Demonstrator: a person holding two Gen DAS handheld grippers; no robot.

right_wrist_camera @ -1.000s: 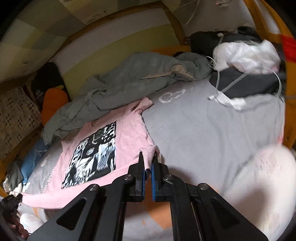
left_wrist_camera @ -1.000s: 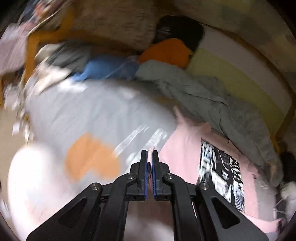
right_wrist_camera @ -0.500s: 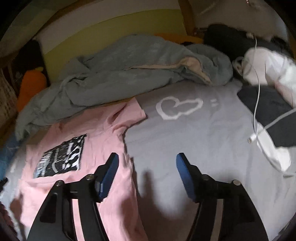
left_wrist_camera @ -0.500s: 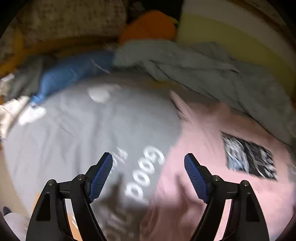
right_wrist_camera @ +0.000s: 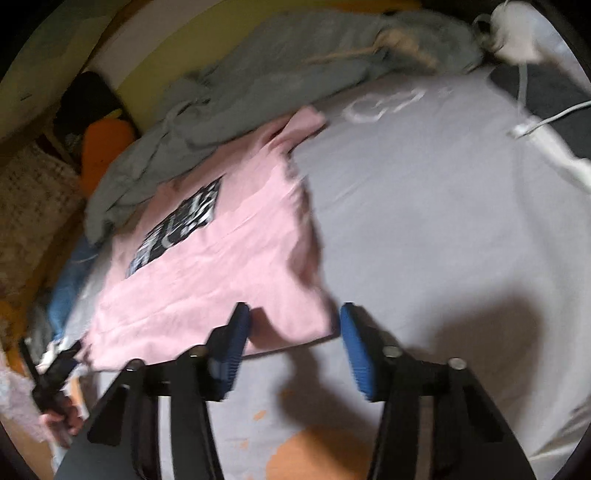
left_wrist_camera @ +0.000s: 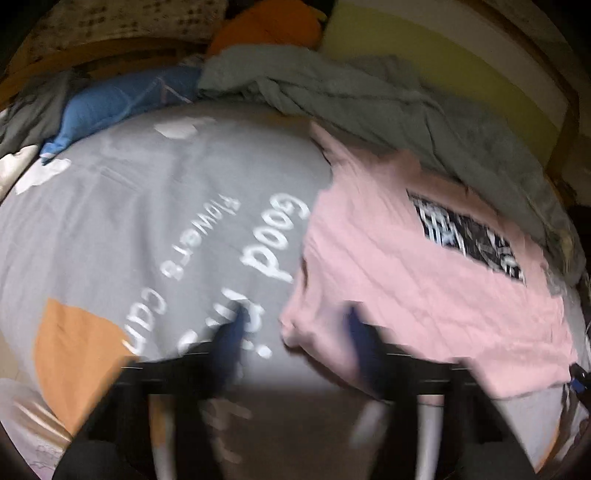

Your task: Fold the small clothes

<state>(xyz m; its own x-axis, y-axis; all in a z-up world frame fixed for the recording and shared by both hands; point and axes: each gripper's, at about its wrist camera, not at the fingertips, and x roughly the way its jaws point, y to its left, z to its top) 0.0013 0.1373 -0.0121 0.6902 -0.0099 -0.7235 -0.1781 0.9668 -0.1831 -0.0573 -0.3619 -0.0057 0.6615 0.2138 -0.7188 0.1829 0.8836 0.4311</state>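
A small pink T-shirt [left_wrist_camera: 417, 269] with a black and white print lies spread flat on the grey bed sheet [left_wrist_camera: 155, 206]. It also shows in the right wrist view [right_wrist_camera: 221, 266]. My left gripper [left_wrist_camera: 295, 336] is open and blurred, its jaws straddling the shirt's near left corner. My right gripper [right_wrist_camera: 295, 332] is open, its jaws on either side of the shirt's near right corner. Neither holds cloth.
A crumpled grey-green blanket [left_wrist_camera: 388, 96] lies along the far side of the bed. A blue garment [left_wrist_camera: 118, 103] and an orange cushion [left_wrist_camera: 266, 26] lie at the back. White cables and dark clothes [right_wrist_camera: 546, 96] lie at the right.
Both grippers let go of the shirt's corners and opened. The shirt now lies flat. Both grippers have pulled back toward the shirt's near edge.
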